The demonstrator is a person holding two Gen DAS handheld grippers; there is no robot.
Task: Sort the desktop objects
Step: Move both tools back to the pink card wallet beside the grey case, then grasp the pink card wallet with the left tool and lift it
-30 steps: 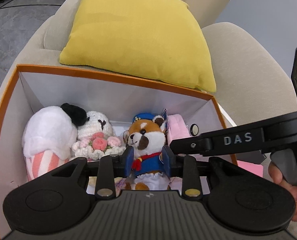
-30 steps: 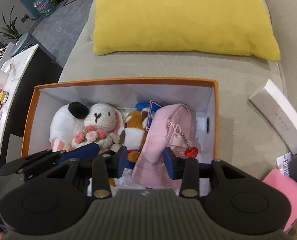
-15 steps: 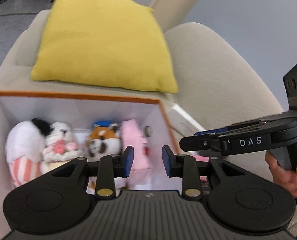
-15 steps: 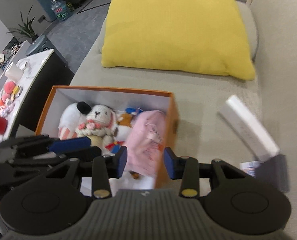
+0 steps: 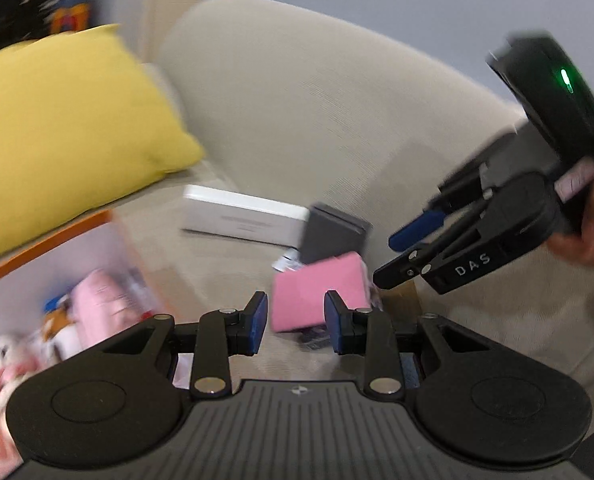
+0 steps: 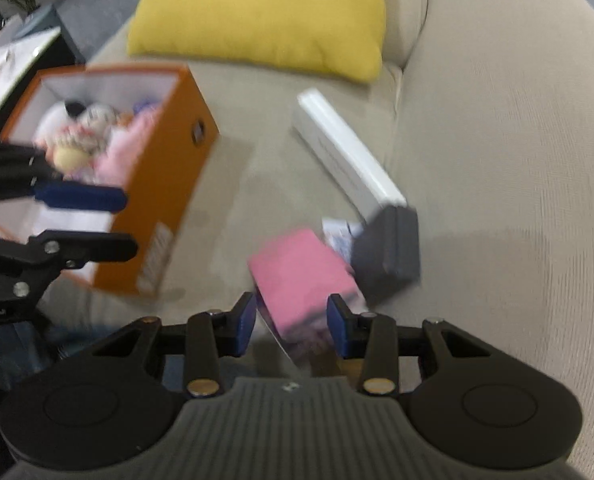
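A pink box (image 5: 317,292) (image 6: 301,276) lies on the beige sofa seat (image 6: 257,168), against a dark grey box (image 5: 333,236) (image 6: 389,248) and a long white box (image 5: 245,220) (image 6: 349,152). My left gripper (image 5: 295,326) hovers over the pink box, open, with nothing between its blue pads. My right gripper (image 6: 291,326) (image 5: 401,256) is also above the pink box, pointing steeply down, open and empty. The orange box (image 6: 165,200) (image 5: 45,240) with plush toys (image 6: 85,132) stands to the left. Both views are motion-blurred.
A yellow pillow (image 6: 265,8) (image 5: 57,120) leans on the sofa back behind the boxes. The sofa's armrest (image 6: 517,140) rises on the right. A small card or leaflet (image 6: 337,232) peeks out under the grey box. A side table (image 6: 13,52) stands far left.
Both grippers have swung right, away from above the orange toy box to above the pink, grey and white boxes. The left gripper has also rolled. Jaw gaps look unchanged.
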